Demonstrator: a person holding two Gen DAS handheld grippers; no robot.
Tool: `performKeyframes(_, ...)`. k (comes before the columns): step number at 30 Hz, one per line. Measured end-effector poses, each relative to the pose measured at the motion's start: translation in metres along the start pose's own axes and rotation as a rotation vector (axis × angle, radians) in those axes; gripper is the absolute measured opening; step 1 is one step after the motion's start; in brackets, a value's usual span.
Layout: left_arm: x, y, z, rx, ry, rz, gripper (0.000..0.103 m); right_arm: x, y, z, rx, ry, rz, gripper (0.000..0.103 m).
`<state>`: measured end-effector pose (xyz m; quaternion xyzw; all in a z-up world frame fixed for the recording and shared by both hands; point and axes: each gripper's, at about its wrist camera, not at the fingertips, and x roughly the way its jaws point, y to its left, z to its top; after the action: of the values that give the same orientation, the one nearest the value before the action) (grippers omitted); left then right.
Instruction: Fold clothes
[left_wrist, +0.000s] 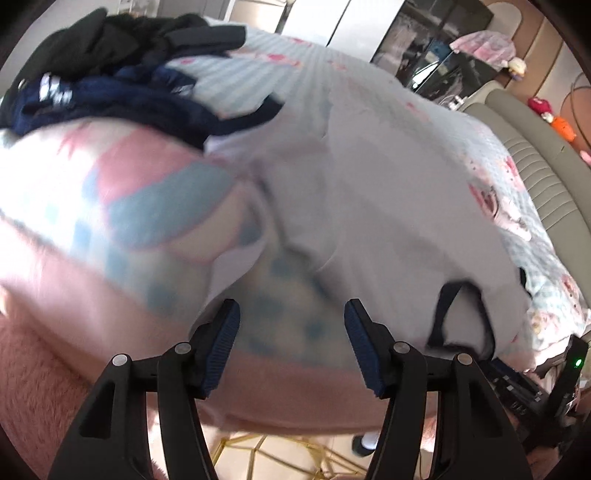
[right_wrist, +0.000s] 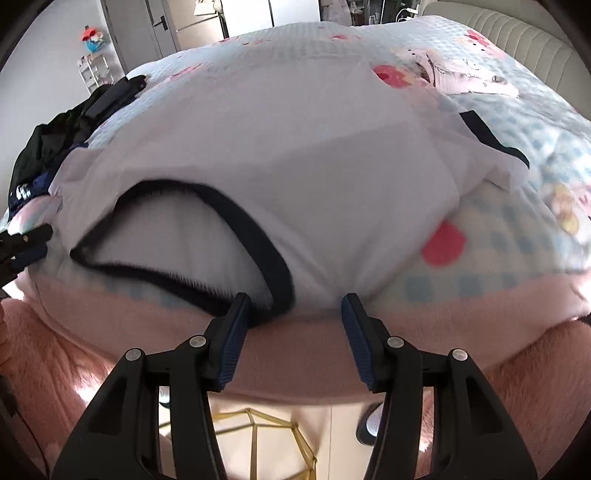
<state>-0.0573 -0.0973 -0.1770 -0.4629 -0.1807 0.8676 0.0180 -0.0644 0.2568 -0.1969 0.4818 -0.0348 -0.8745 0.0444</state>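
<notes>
With both the left gripper (left_wrist: 291, 347) and right gripper (right_wrist: 293, 341) spread and holding nothing, the white T-shirt (right_wrist: 295, 147) lies spread on the bed (right_wrist: 535, 206) toward 12 o'clock, where a one-layer pinch could bunch it.

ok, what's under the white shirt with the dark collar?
The white shirt with dark-trimmed collar lies spread on a blue-checked cartoon-print blanket, whose pink fleecy edge shows at the near side. Whatever sits beneath the shirt's middle is covered.

Both wrist cameras sit low at the bed's (left_wrist: 258, 402) near edge, looking across it toward the far side; both share the white shirt (left_wrist: 369, 206) close up
</notes>
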Motion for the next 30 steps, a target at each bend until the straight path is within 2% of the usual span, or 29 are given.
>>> performKeyframes(2,-0.003,-0.002,-0.003,0.002,-0.004,-0.012,0.061,-0.006,-0.004,-0.001,0.023,-0.010,0.011,0.052)
performKeyframes(5,-0.025,-0.023,-0.003,0.055,-0.091,-0.082,0.061,-0.016,-0.010,-0.001,0.058,-0.025,0.027,0.052)
performKeyframes(7,-0.033,-0.047,0.002,0.122,-0.137,-0.143,0.061,-0.024,-0.010,0.005,0.054,-0.078,0.014,0.052)
performKeyframes(8,-0.028,-0.058,0.004,0.157,-0.130,-0.155,0.061,-0.027,-0.010,0.008,0.049,-0.108,0.006,0.052)
performKeyframes(9,-0.019,-0.070,0.004,0.194,-0.107,-0.137,0.061,-0.025,-0.009,0.009,0.044,-0.104,-0.008,0.052)
performKeyframes(12,0.012,-0.098,0.000,0.290,-0.028,-0.078,0.061,-0.008,-0.007,0.010,0.027,-0.054,-0.056,0.052)
performKeyframes(13,0.025,-0.101,-0.006,0.302,0.022,-0.044,0.061,-0.003,-0.006,0.010,0.022,-0.037,-0.072,0.052)
performKeyframes(16,0.039,-0.096,-0.025,0.331,0.080,0.006,0.061,0.006,-0.009,0.004,0.013,0.001,-0.074,0.053)
performKeyframes(20,0.031,-0.092,-0.035,0.363,0.113,0.001,0.062,0.000,-0.016,-0.001,0.036,0.006,-0.052,0.053)
performKeyframes(23,0.013,-0.088,-0.036,0.341,0.074,-0.032,0.062,-0.008,-0.018,-0.003,0.067,-0.006,-0.024,0.053)
performKeyframes(27,-0.018,-0.089,-0.019,0.296,-0.060,-0.121,0.062,-0.032,-0.026,-0.002,0.097,-0.074,0.014,0.053)
performKeyframes(29,-0.017,-0.096,-0.008,0.297,-0.089,-0.143,0.062,-0.039,-0.034,-0.002,0.126,-0.097,0.003,0.053)
performKeyframes(30,-0.011,-0.102,-0.006,0.304,-0.078,-0.153,0.062,-0.040,-0.039,-0.002,0.143,-0.094,-0.009,0.053)
